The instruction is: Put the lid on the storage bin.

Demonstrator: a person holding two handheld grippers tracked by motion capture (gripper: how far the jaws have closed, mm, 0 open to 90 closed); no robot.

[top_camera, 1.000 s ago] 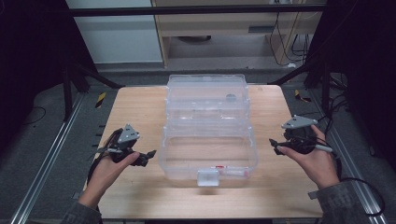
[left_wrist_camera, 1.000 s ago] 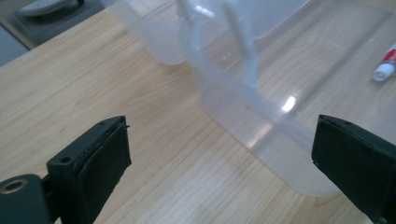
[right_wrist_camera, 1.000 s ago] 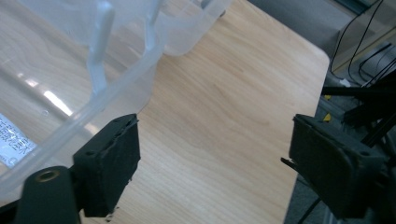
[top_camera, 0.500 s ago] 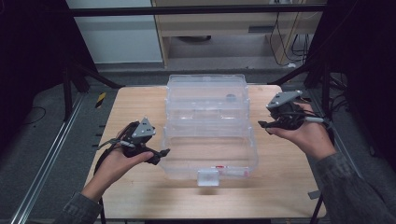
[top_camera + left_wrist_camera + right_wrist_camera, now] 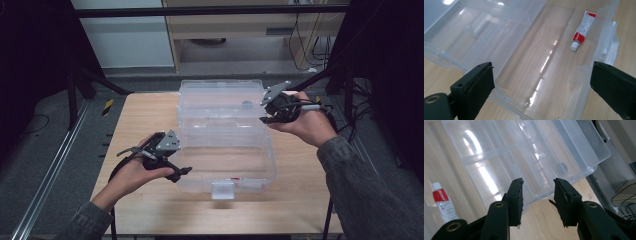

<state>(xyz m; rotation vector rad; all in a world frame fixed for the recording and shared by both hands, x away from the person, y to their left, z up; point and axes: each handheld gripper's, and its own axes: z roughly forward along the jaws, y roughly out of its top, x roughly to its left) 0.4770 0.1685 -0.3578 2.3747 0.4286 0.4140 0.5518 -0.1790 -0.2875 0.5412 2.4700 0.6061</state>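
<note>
A clear plastic storage box point(image 5: 225, 145) lies open in the middle of the wooden table point(image 5: 140, 115), its hinged lid point(image 5: 220, 100) folded back on the far side of the base. Everything else is placed from that box. A small red-and-white tube point(image 5: 581, 30) lies flat on the floor of the base, close to the near wall, just beside the white latch point(image 5: 222, 189) at the front edge; its white cap points along that wall.

The left gripper point(image 5: 175, 167) hovers at the box's left near corner, held in the person's left hand point(image 5: 132, 175). In the left gripper view its black jaws stand spread wide, one over the left rim and the other over the latch side, with nothing touching the pads.

The right gripper point(image 5: 265, 112) is held up at the box's right side, by the lid's right edge, in the person's right hand point(image 5: 307, 122). Its jaws have just been closing and now stand partly drawn together with a clear gap between them. In the right gripper view the lid's corner point(image 5: 579, 152) lies beyond that gap, and nothing is pinched.
</note>
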